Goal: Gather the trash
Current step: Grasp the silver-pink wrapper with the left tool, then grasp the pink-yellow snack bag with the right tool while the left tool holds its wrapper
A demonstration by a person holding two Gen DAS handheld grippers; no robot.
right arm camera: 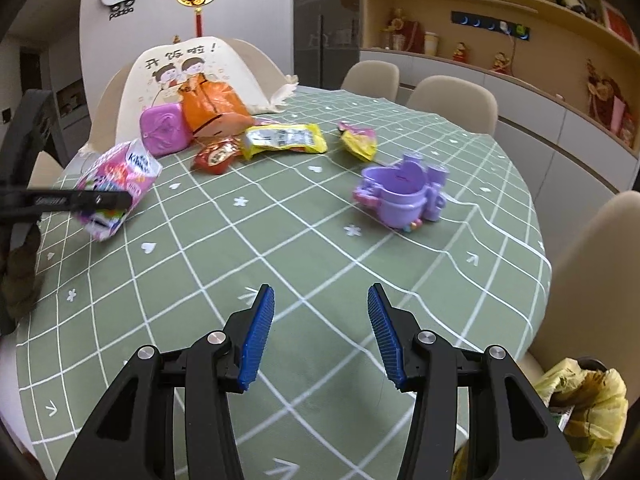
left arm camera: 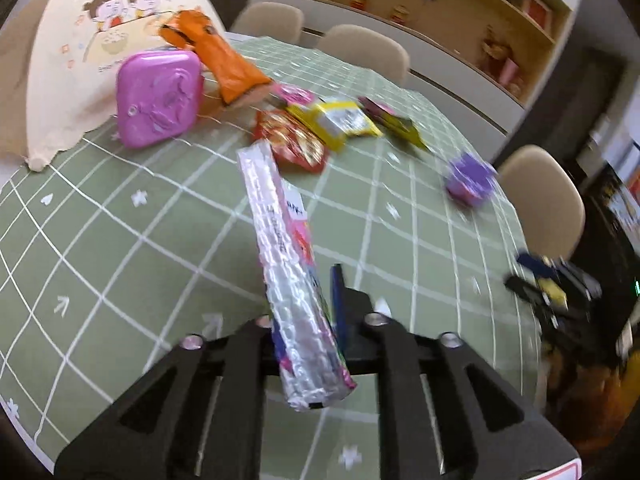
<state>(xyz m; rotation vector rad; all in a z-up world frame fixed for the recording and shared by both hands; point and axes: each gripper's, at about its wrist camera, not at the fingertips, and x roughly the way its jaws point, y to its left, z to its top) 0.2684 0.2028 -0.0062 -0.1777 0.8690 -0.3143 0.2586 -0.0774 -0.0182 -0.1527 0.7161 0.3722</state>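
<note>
My left jaws [left arm camera: 304, 320] are clamped on a foil wrapper [left arm camera: 280, 248], lifted off the desk [left arm camera: 120, 240]; my right jaws [right arm camera: 320, 332] stand wide and empty. I judge this one goes next to the yellow bag [right arm camera: 588, 400] low on my right. More wrappers [right arm camera: 284, 140] lie well ahead.

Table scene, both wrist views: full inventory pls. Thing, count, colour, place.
tablecloth: 1, green with white grid, over the table
pink wrapper: 1, pink outside, silver inside, lifted in the left gripper
pink case: 1, by the cartoon cushion
orange bag: 1, against the cushion
cartoon cushion: 1, cream, on the far chair
red wrapper: 1, centre
yellow wrapper: 1, right of the red one
yellow-pink wrapper: 1, further right
purple toy: 1, right side
yellow bin bag: 1, off the table's near right edge
chairs: several, beige, around the table
left gripper: shut on the pink wrapper
right gripper: open, empty
</note>
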